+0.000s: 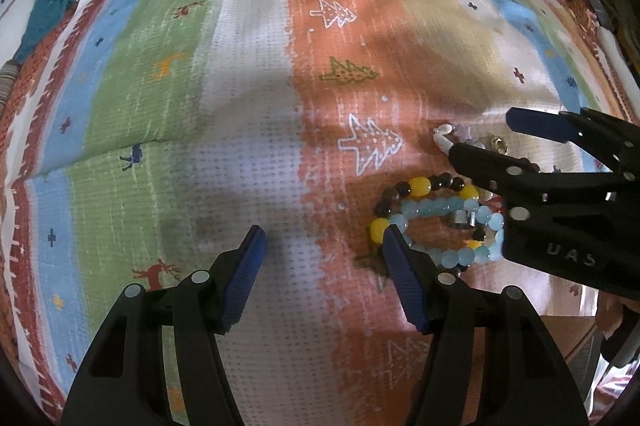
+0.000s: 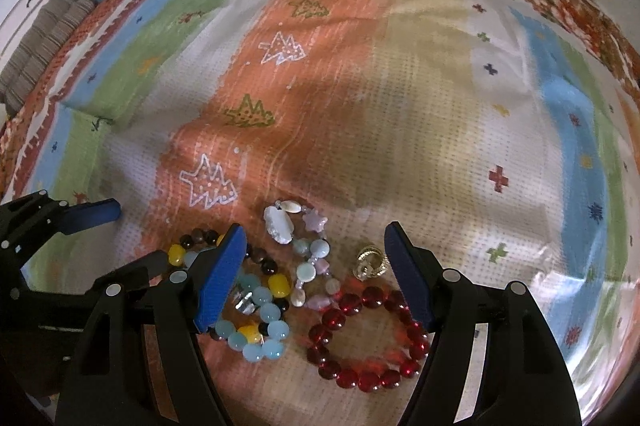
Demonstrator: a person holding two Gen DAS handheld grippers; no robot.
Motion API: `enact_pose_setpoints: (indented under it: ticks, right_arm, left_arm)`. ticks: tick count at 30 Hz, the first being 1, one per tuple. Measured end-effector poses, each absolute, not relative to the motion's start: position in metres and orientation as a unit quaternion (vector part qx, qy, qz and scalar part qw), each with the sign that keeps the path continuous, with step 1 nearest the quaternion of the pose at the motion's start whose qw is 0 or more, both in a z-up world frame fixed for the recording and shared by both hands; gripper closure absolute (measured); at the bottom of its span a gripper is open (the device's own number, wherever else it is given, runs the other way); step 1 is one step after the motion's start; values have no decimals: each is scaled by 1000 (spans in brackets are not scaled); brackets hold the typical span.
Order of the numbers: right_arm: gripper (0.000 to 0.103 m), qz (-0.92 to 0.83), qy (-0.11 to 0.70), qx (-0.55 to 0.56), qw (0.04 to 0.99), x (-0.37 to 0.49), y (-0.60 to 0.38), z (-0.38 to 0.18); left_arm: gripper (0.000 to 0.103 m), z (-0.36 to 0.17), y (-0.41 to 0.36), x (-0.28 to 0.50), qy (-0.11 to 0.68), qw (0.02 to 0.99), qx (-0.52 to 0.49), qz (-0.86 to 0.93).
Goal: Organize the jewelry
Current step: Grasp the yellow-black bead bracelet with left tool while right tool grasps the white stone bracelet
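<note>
Right wrist view has my right gripper (image 2: pixel 316 278) standing wide apart with nothing pinched, hovering over the jewelry pile on the patterned cloth (image 2: pixel 360 98). Between the jaws sit the red bead bracelet (image 2: pixel 366 338), the pastel shell bracelet (image 2: pixel 304 258) and a gold ring (image 2: pixel 372 260); the blue bracelet (image 2: pixel 256 322) and the yellow-and-dark one (image 2: pixel 276 284) are tangled just by my left finger. Honestly the risk is closing on two pieces at once, or dragging the overlapped bracelets along. That ring looks easy to flick away too. My left gripper (image 1: pixel 320 278) is open and empty as well, beside the pile. My own finger hides part of the blue bracelet, so I can't tell how they interlock.
</note>
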State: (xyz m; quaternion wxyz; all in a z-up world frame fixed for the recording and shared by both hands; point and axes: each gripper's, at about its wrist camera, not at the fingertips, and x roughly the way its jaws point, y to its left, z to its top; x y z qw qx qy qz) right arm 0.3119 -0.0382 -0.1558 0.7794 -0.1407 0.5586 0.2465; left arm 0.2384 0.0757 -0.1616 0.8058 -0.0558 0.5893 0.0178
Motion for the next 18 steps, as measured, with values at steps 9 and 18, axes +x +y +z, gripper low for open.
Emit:
enact_pose_setpoints:
  ticks: [9, 18]
  right_arm:
    - [50, 259, 575, -150, 761, 317, -27, -166]
    - [71, 258, 579, -142, 760, 321, -28, -171]
  left_arm:
    - [43, -166, 73, 243, 589, 806, -54, 3]
    - [43, -170, 69, 243, 590, 806, -38, 4]
